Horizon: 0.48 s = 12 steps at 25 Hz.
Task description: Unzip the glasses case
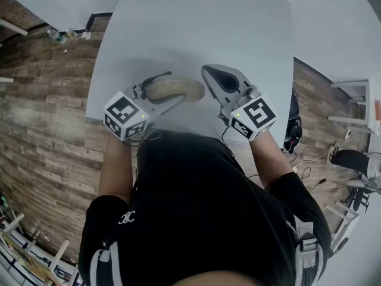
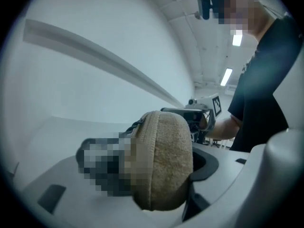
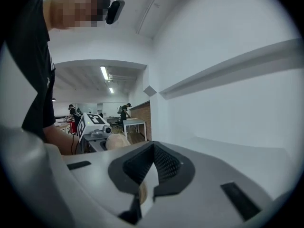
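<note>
Head view, with both gripper views. The left gripper (image 1: 163, 93) clamps the tan glasses case (image 1: 181, 90) between its jaws. The case is held lengthwise across the person's front, over the near edge of the white table (image 1: 196, 22). In the left gripper view the case (image 2: 164, 160) fills the gap between the jaws, with its dark zip (image 2: 134, 126) running along the upper seam. The right gripper (image 1: 209, 72) stands just beside the case's right end, its jaws closed together. Whether they pinch any part of the zip cannot be told. Each gripper carries a marker cube (image 1: 125, 117).
</note>
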{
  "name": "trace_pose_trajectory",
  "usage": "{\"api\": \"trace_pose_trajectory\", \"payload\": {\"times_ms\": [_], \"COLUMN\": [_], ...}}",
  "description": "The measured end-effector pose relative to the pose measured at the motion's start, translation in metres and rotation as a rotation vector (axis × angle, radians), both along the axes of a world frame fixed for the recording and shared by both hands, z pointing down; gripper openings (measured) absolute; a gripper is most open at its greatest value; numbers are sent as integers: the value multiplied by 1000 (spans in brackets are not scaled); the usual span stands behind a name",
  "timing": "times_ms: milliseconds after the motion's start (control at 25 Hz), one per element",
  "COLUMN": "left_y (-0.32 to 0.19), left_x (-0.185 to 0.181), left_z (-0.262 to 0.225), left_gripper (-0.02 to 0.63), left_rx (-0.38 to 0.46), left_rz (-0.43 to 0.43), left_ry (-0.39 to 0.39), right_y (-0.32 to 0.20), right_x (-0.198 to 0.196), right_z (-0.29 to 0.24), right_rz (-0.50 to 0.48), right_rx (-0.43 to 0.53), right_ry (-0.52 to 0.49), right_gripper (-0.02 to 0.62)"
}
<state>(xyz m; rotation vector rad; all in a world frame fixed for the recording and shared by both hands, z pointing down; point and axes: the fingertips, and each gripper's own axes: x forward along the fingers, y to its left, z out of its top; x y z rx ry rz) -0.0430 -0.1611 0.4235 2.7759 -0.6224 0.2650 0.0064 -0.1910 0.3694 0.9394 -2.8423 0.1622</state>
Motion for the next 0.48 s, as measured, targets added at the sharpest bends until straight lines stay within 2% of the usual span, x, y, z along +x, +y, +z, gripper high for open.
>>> {"api": "trace_pose_trajectory", "payload": {"times_ms": [120,240,280,360,480], "left_y": [-10,-20,-22,-23,-17], "left_x": [-15,-28,-30,-30,-22], "left_z": [-12,-20,-21,-20,-18], "left_gripper": [291,291,291,291,291], "left_rx": [-70,-122,-128,-127,-112], "left_rz": [-50,-91,-96,-87,-31], "left_ry": [176,321,337,331,300], "right_y": [3,8,11,19,25], "right_x": [7,8,5,-4,-14], "right_z": [0,7,9,14,24], "right_rz": [-12,-68,-105,-186,-248], "right_rx": [-3,-72,-105,-172,-190], "right_ry": [-6,-53,-71,-81,-2], "right_gripper": [12,14,19,258,259]}}
